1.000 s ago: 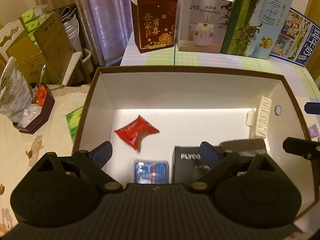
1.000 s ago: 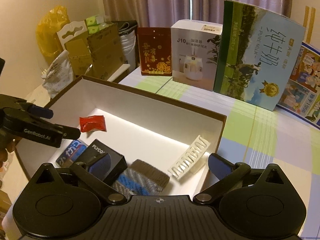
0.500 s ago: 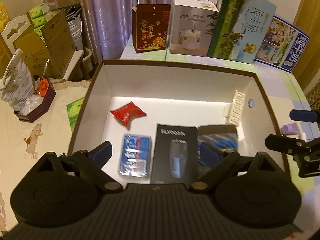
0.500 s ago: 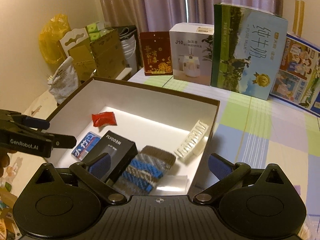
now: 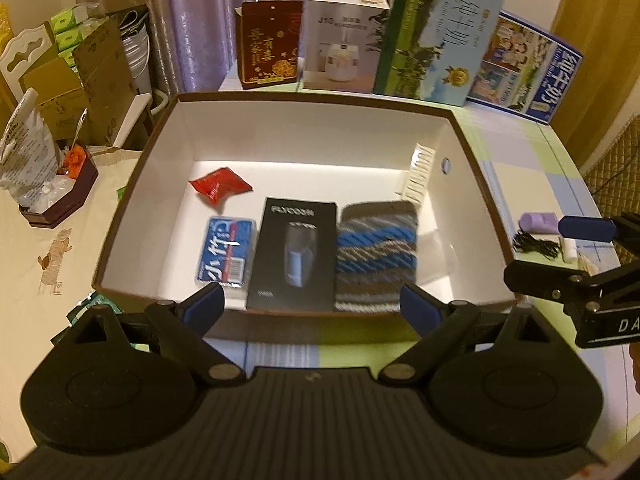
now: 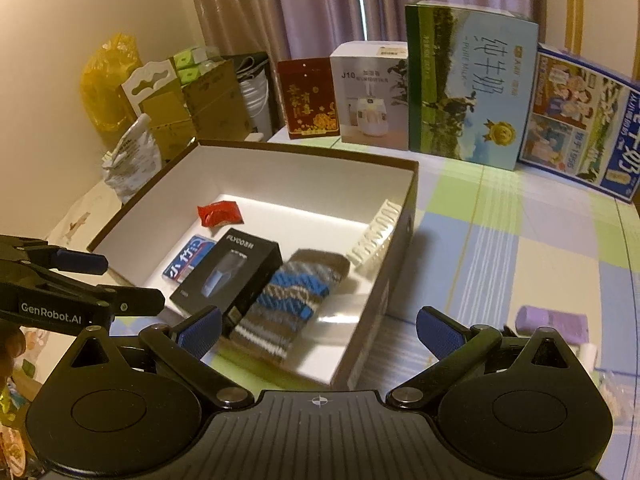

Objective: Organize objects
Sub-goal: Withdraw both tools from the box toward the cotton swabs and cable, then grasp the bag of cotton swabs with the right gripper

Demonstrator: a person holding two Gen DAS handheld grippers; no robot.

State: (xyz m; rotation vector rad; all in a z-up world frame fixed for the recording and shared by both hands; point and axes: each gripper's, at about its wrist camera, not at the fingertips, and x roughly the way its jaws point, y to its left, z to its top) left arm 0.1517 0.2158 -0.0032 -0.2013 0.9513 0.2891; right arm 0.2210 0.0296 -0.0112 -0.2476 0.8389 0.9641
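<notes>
Checked tablecloth [image 5: 516,184], black box [image 5: 294,254] lengthwise toward curtains [image 5: 200,20]

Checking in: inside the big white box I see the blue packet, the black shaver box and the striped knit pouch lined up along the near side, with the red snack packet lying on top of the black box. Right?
Not quite. The red snack packet is not on the black shaver box; it lies on the bare floor of the big white box, farther back and apart from it, as the left wrist view shows. The blue packet, black box and striped knit pouch do line the near side.

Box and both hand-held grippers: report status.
Left hand-held gripper open, empty; right hand-held gripper open, empty. Box holds shaver carton, knitted pouch. Purple roll outside. Path clear.
</notes>
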